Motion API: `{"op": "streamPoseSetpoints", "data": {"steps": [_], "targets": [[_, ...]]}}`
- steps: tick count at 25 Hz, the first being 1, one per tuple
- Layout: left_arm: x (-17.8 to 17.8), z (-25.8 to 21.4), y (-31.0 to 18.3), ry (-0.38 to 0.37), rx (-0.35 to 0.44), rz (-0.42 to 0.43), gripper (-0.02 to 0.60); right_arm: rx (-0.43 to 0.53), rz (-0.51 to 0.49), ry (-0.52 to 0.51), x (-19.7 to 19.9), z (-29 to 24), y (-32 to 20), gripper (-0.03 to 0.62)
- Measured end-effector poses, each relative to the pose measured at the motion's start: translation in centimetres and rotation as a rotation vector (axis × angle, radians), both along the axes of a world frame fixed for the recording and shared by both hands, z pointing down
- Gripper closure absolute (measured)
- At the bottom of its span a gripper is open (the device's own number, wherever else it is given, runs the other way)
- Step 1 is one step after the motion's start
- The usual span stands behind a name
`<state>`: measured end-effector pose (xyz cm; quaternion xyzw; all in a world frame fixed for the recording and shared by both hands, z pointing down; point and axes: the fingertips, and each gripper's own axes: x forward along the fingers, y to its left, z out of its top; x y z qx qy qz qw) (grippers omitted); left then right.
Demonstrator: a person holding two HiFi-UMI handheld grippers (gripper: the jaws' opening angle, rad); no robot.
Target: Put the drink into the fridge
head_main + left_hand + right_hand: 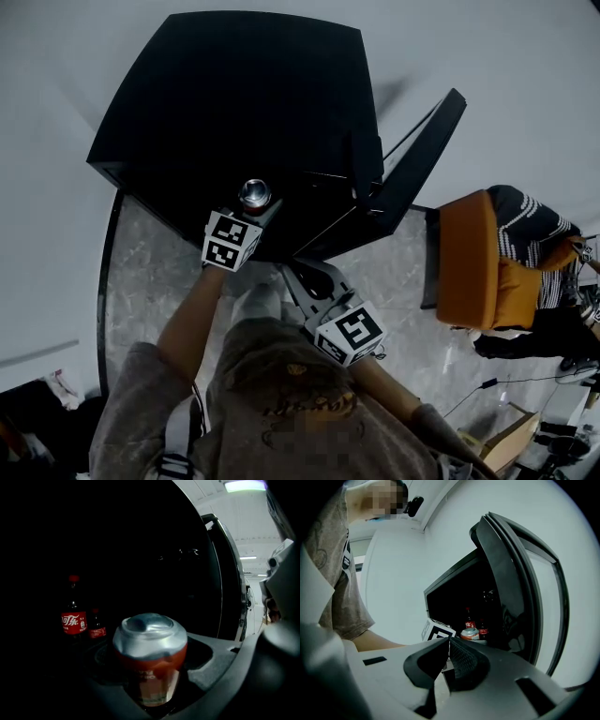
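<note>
Red aluminium drink can (150, 644), silver top: likely light, dentable, slick; left gripper (151, 681) clamps its mid-body, best spot. Right gripper (449, 652) closed, empty.

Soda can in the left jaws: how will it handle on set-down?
The can has a glossy wall, so it may slip in a light grip. Silver metal top suggests thin walls, likely to dent if squeezed. Upright and narrow, it could tip if nudged high.
</note>
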<state>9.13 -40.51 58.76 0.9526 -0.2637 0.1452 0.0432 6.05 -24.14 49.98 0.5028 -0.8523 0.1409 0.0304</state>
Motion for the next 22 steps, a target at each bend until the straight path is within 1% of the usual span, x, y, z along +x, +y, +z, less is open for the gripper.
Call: {"op": "streamPoseSetpoints", "data": {"steps": [6,11,14,19,22], "targets": [[0.8,2.0,-2.4,-0.016,-0.007,-0.016,0.249,-0.002,-0.002,0.004,-0.1,0.2,-0.2,0.572],[1.6,3.3,-3.7,-0.009,-0.014,-0.025,0.249,-0.01,0.0,0.008,0.1,0.8,-0.1,0.574],[2.1,4.0,-4.5,-0.022,-0.011,-0.027,0.249,-0.01,-0.002,0.003,-0.1,1.1,-0.2,0.574],[2.6,5.1,-5.3,-0.044,-0.011,-0.028,0.249,-0.011,0.0,0.006,-0.1,1.7,-0.3,0.573],[2.6,5.3,-5.5,-0.044,-0.003,-0.029,0.249,-0.009,0.007,0.006,0.0,1.8,-0.4,0.573]]}}
